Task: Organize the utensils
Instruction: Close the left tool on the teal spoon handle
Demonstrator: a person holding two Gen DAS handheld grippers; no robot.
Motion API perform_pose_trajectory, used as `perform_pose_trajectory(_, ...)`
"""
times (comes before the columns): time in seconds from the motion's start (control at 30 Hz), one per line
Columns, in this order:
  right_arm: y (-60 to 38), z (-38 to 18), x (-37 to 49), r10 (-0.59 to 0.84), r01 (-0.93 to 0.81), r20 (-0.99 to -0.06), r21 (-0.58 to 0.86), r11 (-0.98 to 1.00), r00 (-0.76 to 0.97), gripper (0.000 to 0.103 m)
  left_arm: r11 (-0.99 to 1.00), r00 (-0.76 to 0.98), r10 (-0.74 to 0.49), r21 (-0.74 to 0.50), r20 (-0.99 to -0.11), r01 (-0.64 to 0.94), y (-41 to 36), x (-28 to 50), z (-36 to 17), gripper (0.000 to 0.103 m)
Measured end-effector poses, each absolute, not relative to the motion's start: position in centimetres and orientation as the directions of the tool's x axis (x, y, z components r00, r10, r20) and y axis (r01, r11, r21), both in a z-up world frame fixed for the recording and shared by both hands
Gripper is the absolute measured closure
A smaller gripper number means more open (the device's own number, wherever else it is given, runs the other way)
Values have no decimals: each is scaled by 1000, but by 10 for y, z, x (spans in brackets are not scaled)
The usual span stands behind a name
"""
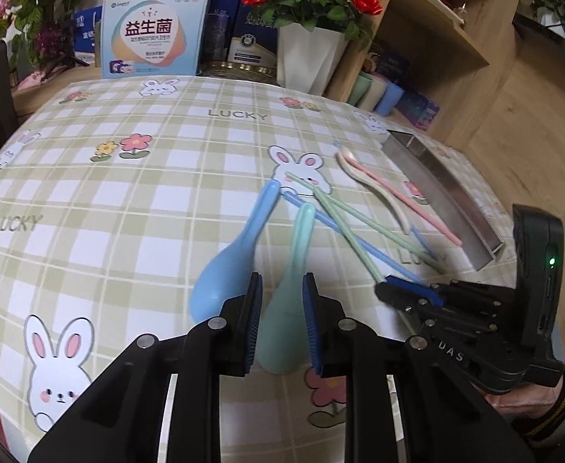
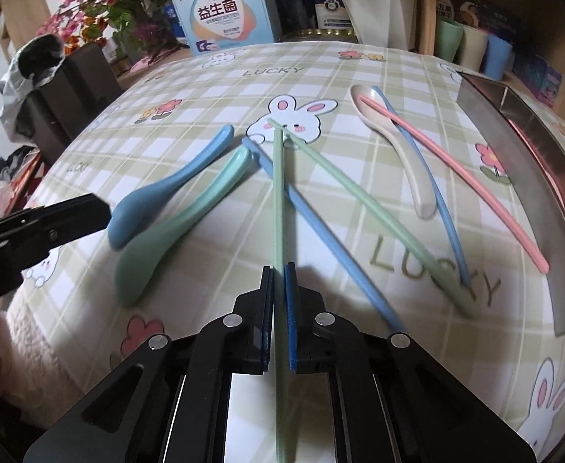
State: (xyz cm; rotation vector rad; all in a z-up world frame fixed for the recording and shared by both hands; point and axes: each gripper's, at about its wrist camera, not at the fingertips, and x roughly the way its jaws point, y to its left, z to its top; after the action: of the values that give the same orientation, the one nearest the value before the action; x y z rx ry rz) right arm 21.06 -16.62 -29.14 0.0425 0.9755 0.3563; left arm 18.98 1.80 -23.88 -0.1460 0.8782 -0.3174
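Observation:
My left gripper (image 1: 281,308) straddles the bowl of the green spoon (image 1: 288,308); its jaws touch the bowl's sides. The blue spoon (image 1: 228,266) lies just left of it. My right gripper (image 2: 279,301) is shut on a green chopstick (image 2: 278,200) that runs forward between its pads. A second green chopstick (image 2: 379,212) and a blue chopstick (image 2: 321,231) cross beside it. A cream spoon (image 2: 402,154), another blue chopstick (image 2: 433,189) and a pink chopstick (image 2: 460,177) lie to the right. The right gripper also shows in the left wrist view (image 1: 406,293).
A long metal tray (image 2: 545,162) stands along the table's right edge, something pink inside. Boxes (image 1: 151,31), a white flower pot (image 1: 305,58) and cups (image 2: 471,46) stand at the back. A black bin (image 2: 51,88) is off the left edge.

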Motion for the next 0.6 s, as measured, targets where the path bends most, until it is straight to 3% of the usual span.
perform_pose_trajectory(0.27,-177,-293,208,348,-241,-787,258,936,510,97,948,557,-312,-214,-770,235,8,188,-247,82)
perform_pose_trajectory(0.33,-181,-293,207,355,-233,-782,272,934,512,97,938,528,-334,-222,-781,266,3,187,-251,72)
perform_pose_trajectory(0.37,-183,-293,206,361,-229,-778,281,932,514,98,938,527,-333,-217,-782,271,1,186,-252,72)
perform_pose_trajectory(0.6,-198,-297,203,398,-201,-763,344,917,509,97,940,502,-252,-86,-827,330,-21,195,-255,72)
